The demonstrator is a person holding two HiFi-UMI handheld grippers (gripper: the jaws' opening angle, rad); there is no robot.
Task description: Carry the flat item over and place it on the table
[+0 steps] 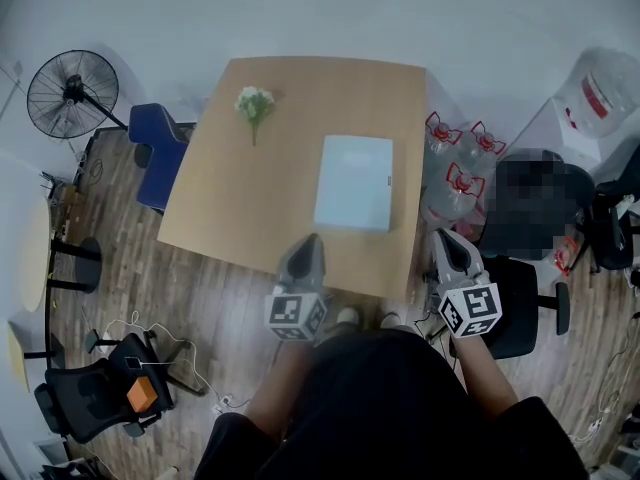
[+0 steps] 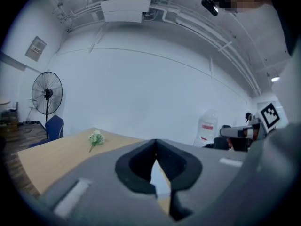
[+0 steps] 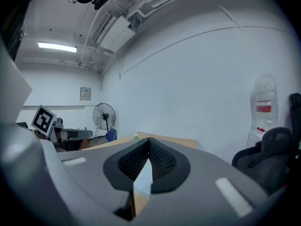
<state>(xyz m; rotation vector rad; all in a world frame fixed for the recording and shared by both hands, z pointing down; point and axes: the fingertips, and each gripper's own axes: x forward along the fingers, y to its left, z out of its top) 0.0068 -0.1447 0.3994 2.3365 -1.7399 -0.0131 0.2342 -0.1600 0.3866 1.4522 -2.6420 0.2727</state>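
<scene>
A flat pale-blue item (image 1: 355, 181) lies on the right half of the wooden table (image 1: 250, 208). Both grippers hover at the table's near edge, short of the item. My left gripper (image 1: 307, 240) is shut with nothing in it and points at the item's near left corner. My right gripper (image 1: 444, 236) is also shut and empty, just off the table's right near corner. In the left gripper view the jaws (image 2: 156, 147) meet at the tips, and a sliver of the pale item (image 2: 160, 181) shows below them. The right gripper (image 3: 148, 146) likewise shows its tips touching.
A small sprig of white flowers (image 1: 254, 103) lies at the table's far left. Water bottles (image 1: 455, 163) stand by the right edge, with a black office chair (image 1: 525, 308) near my right gripper. A blue chair (image 1: 158, 153) and a standing fan (image 1: 72, 93) are at the left.
</scene>
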